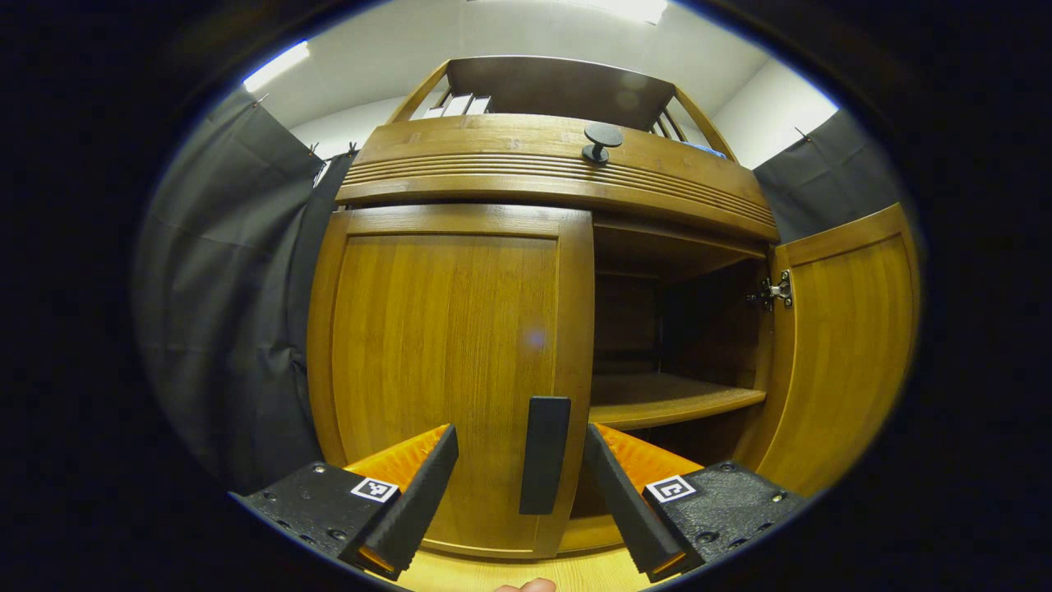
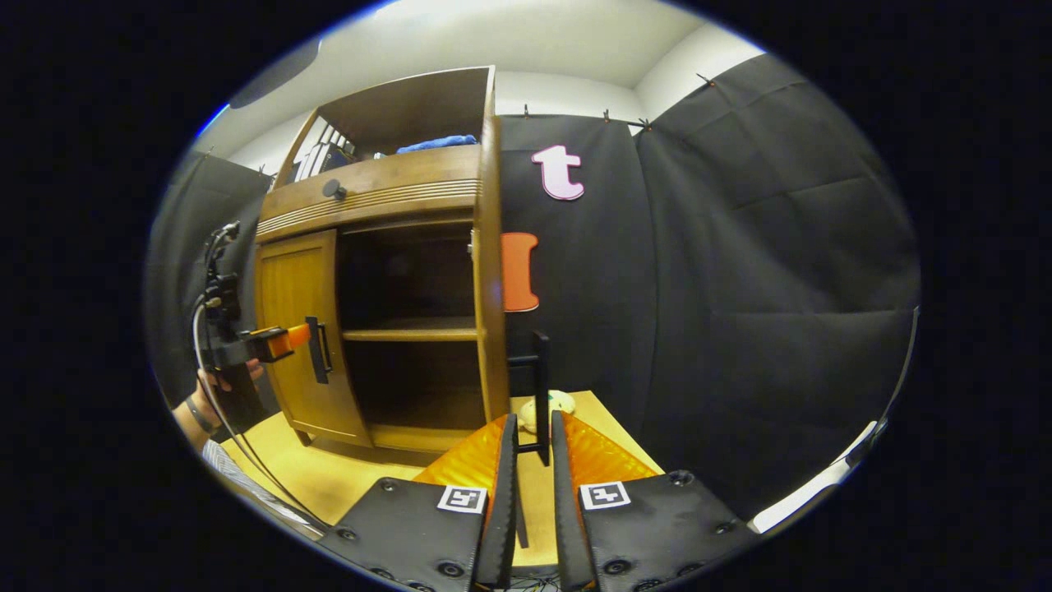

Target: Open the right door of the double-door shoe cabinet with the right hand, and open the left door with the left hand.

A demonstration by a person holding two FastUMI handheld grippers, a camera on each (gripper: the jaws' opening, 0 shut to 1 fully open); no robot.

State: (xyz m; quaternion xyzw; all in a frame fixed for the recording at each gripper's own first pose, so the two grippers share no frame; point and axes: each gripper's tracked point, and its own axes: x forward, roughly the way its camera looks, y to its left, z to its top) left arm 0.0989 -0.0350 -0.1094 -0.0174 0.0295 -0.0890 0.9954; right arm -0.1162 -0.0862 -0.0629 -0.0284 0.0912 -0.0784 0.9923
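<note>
Honey-brown wooden double-door shoe cabinet [image 2: 370,205] standing on light wood tabletop [image 2: 329,477], dark round knob [image 1: 602,141] on drawer front above doors. Right door [image 1: 846,353] already swung wide, edge-on in right gripper view, dark interior w/ wooden shelf [image 1: 666,399] exposed. Left door [image 1: 448,370] flush shut, its black vertical bar handle [image 1: 544,454] on inner edge. Left gripper [image 1: 521,473] fingers spread wide, straddling that handle, no contact yet; seen from right gripper view level w/ handle, held by a hand [image 2: 222,382]. Right gripper [image 2: 532,469] fingers nearly together around right door's black bar handle [image 2: 538,386]; actual clamp cannot be told. Judged step: close on left handle, pull. Risks: closing off-centre, one finger glancing off handle; pulling straight rather than along hinge arc, fingers slipping off; hard tug shifting cabinet on tabletop.
</note>
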